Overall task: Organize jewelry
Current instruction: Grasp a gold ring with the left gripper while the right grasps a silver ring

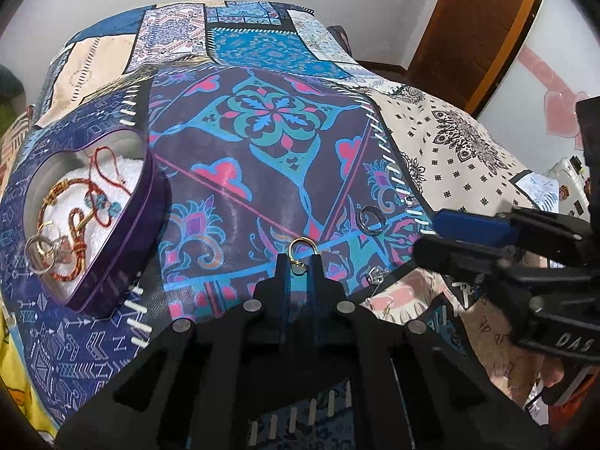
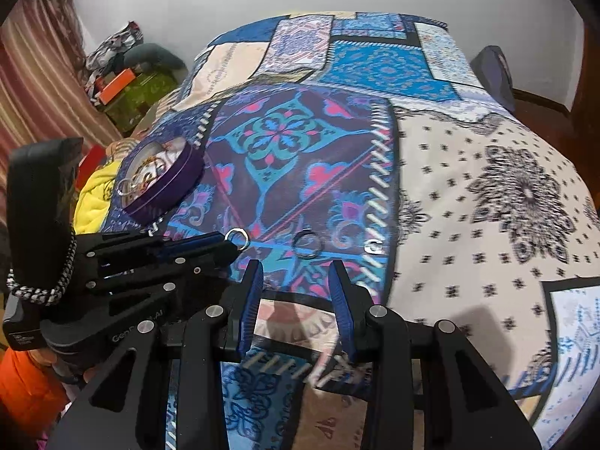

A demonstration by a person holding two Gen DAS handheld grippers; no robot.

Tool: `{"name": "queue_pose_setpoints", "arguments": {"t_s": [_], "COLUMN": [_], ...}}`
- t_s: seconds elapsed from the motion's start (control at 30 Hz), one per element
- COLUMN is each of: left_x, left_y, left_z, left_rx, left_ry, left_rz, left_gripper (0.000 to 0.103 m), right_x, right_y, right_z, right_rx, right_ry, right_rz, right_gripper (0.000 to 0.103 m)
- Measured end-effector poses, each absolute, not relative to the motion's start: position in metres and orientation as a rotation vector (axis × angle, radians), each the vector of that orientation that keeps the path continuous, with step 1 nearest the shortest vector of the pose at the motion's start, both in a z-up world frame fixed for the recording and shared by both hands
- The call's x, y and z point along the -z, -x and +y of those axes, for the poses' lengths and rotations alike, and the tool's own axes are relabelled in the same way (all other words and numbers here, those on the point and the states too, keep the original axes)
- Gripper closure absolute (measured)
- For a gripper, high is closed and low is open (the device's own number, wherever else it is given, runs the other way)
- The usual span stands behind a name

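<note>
My left gripper (image 1: 299, 258) is shut on a gold ring (image 1: 302, 247) and holds it just above the patterned bedspread; it also shows in the right wrist view (image 2: 228, 242) with the ring (image 2: 238, 239) at its tip. A purple heart-shaped tin (image 1: 123, 247) lined with white cloth holds several bangles, rings and red threads at the left; it also shows in the right wrist view (image 2: 165, 183). A dark ring (image 1: 370, 218) lies on the bedspread, also in the right wrist view (image 2: 306, 245). A small silver piece (image 2: 373, 247) lies right of it. My right gripper (image 2: 296, 273) is open, just short of the dark ring.
Small earrings (image 1: 375, 275) lie near the bed's front edge. A patchwork bedspread (image 2: 468, 206) covers the bed. A wooden door (image 1: 476, 26) stands at the right, a curtain (image 2: 33, 86) and clutter at the left.
</note>
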State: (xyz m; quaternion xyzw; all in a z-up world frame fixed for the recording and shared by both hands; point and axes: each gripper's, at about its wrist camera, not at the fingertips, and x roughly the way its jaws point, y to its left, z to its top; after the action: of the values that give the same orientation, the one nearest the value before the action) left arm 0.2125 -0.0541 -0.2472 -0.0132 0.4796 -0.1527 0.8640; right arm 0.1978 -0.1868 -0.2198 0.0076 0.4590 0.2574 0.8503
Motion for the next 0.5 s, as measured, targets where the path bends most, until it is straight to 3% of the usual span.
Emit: {"name": "queue_pose_setpoints", "arguments": {"t_s": [0.2, 0.3, 0.5], "left_x": [0.243, 0.242, 0.238], "left_y": [-0.201, -0.195, -0.188], "left_z": [-0.048, -0.044, -0.038], "left_rx": [0.291, 0.281, 0.269], "left_ry": [0.013, 0.004, 0.008], "left_rz": [0.99, 0.982, 0.973], "left_gripper": [0.096, 0.096, 0.096], "right_x": [0.235, 0.238, 0.234], "right_y": [-0.198, -0.198, -0.195], "right_z": [-0.167, -0.164, -0.163], "right_rx": [-0.575, -0.566, -0.564], "right_ry": [0.04, 0.054, 0.063], "right_rz": [0.991, 0.984, 0.969], "right_gripper": [0.072, 0.089, 0.091]}}
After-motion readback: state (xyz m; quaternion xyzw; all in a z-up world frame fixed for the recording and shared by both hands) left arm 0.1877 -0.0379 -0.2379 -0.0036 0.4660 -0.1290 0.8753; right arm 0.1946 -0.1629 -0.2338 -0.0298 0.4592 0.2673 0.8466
